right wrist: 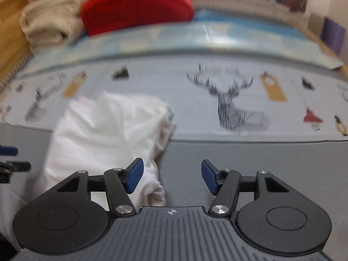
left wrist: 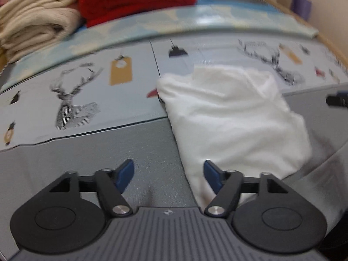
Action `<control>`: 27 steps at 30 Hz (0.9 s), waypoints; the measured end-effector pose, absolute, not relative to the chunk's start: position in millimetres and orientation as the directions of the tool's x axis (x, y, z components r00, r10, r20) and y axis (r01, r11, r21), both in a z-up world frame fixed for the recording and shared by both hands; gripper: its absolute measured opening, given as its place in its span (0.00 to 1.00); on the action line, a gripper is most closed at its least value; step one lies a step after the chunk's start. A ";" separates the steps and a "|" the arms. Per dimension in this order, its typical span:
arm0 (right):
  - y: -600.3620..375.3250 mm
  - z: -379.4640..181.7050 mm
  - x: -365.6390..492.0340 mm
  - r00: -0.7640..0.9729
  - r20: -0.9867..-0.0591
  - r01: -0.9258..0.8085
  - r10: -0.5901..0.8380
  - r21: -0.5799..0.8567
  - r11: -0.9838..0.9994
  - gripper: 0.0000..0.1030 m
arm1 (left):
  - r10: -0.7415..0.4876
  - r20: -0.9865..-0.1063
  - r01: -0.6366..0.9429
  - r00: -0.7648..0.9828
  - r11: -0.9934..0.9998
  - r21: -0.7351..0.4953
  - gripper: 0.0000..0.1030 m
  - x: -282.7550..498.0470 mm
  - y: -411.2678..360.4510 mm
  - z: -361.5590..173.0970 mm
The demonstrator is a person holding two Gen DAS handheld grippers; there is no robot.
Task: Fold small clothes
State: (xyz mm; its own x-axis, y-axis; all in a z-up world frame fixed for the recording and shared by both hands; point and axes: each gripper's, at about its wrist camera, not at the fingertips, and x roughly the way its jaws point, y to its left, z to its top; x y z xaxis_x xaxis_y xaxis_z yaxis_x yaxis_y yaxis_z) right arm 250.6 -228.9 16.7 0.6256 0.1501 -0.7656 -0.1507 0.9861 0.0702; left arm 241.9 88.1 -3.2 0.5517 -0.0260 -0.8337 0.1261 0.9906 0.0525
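A white garment (left wrist: 230, 113) lies folded into a rough bundle on the grey surface (left wrist: 139, 152), its far end on the deer-print mat (left wrist: 71, 100). My left gripper (left wrist: 168, 176) hovers open at the garment's near left edge. Its right pad sits in front of the cloth, with only grey surface between the pads. In the right wrist view the same garment (right wrist: 108, 126) lies to the left. My right gripper (right wrist: 171, 176) is open at its near right corner, with nothing between the blue pads. The views are blurred.
At the back left a red folded cloth (left wrist: 137, 0) sits beside a stack of cream knitwear (left wrist: 37, 15). A blue patterned mat (left wrist: 195, 19) runs behind the deer-print mat. A purple object (left wrist: 301, 4) stands at the far right by the wall.
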 end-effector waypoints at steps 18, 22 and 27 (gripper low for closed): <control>-213.7 50.3 78.8 0.815 -0.544 -0.167 0.200 0.110 0.980 0.88 | -0.011 -0.692 -0.023 0.722 0.999 -0.040 1.00 92.4 38.7 26.0; -201.5 45.4 73.8 0.806 -0.552 -0.189 0.215 0.105 0.976 0.86 | 0.007 -0.736 -0.091 0.677 0.993 -0.074 1.00 93.0 42.4 13.2; -194.2 37.9 81.9 0.804 -0.559 -0.192 0.204 0.082 0.978 0.84 | 0.028 -0.753 -0.080 0.658 0.996 -0.033 1.00 103.0 41.9 1.7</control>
